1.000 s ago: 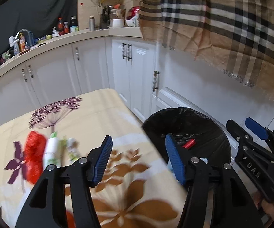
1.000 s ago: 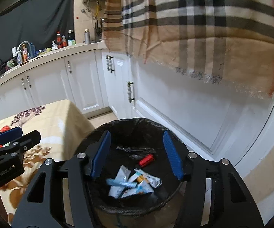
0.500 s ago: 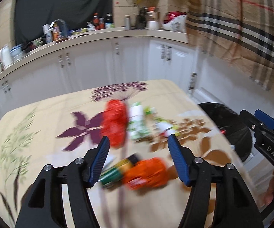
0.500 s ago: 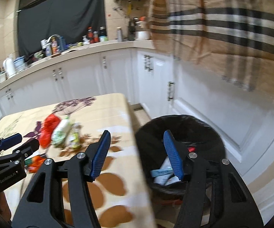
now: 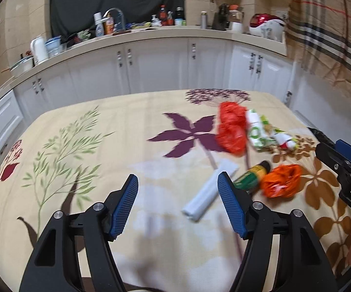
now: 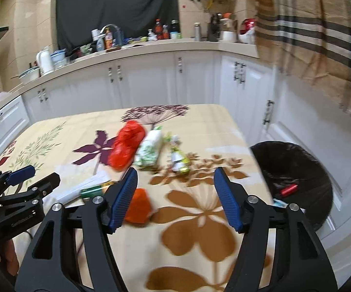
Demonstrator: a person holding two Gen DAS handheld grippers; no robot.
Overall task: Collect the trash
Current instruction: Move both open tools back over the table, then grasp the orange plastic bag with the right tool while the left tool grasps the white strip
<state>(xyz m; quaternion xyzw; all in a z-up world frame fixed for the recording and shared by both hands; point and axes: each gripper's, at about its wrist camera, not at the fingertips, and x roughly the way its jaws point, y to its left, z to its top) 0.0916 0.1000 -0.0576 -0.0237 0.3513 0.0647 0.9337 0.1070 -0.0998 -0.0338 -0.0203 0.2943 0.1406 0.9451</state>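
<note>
Trash lies on the floral tablecloth: a red plastic bag, a green-and-white packet, a small wrapper, a green tube, an orange crumpled wrapper and a white roll. My left gripper is open and empty above the table, with the white roll just ahead of its right finger. My right gripper is open and empty; the orange wrapper sits by its left finger. The black-lined bin stands right of the table with trash inside.
White kitchen cabinets and a cluttered counter run behind the table. A plaid cloth hangs at the right above the bin. The table's right edge borders the bin.
Both grippers swung left from over the bin to over the table. The trash pile now lies in front of them, and the bin has shifted to the right edge.
</note>
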